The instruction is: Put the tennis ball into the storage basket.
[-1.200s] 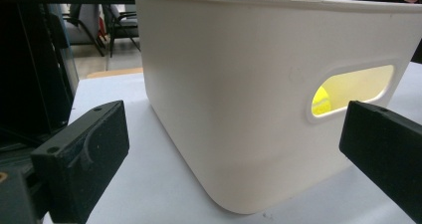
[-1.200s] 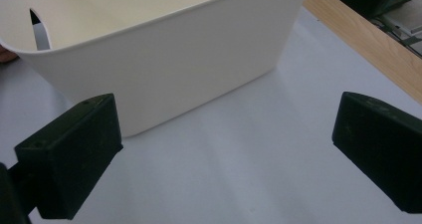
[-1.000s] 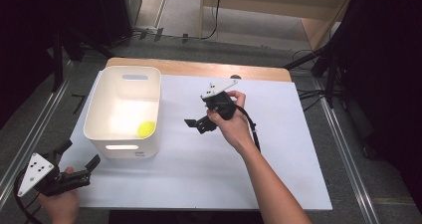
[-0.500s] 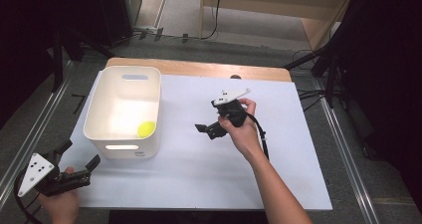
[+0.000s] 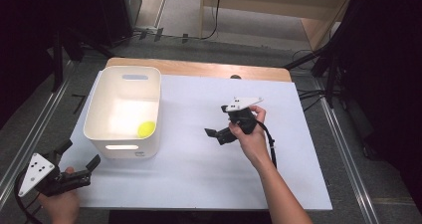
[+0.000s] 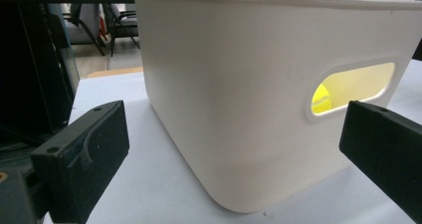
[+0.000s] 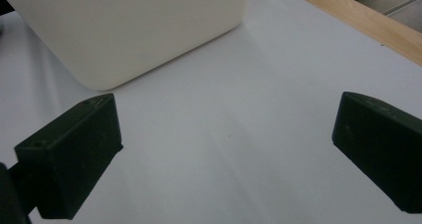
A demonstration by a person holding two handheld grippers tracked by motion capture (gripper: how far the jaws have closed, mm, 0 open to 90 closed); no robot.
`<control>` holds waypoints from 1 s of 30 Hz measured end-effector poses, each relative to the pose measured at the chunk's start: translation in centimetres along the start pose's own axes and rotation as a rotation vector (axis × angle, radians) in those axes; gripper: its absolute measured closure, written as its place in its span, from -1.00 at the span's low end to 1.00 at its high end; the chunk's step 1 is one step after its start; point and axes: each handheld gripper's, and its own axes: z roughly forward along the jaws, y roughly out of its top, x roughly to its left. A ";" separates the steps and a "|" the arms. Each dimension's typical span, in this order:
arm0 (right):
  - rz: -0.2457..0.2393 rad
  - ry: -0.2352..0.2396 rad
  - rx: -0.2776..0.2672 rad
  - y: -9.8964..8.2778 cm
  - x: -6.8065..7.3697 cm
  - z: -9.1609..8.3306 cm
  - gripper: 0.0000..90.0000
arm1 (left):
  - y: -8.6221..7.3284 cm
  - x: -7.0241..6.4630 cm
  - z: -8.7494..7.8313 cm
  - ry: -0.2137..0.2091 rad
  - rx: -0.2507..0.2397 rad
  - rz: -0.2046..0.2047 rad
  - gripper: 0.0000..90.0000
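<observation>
In the left tool view the bin (image 6: 239,99) runs past the top and right edges, and its wall hides most of the yellow ball (image 6: 322,98), seen as a sliver through the handle slot. In the right tool view the bin (image 7: 124,25) is cut off at the top edge. In the high view the left hand (image 5: 59,204) is cut by the bottom edge.

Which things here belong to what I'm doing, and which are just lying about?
In the job:
- white plastic bin
- yellow ball inside it
- right tool, open
- left tool, open

Lying about:
- black cables beside the table
</observation>
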 end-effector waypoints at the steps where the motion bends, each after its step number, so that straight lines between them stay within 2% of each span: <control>1: 0.007 -0.005 -0.005 -0.4 -0.1 -0.3 -1.00 | 0.0 0.0 0.0 0.001 0.001 0.000 -1.00; 30: 0.095 -0.078 -0.107 -7.2 -1.7 -4.9 -1.00 | 0.0 -0.1 0.2 0.014 0.018 0.013 -1.00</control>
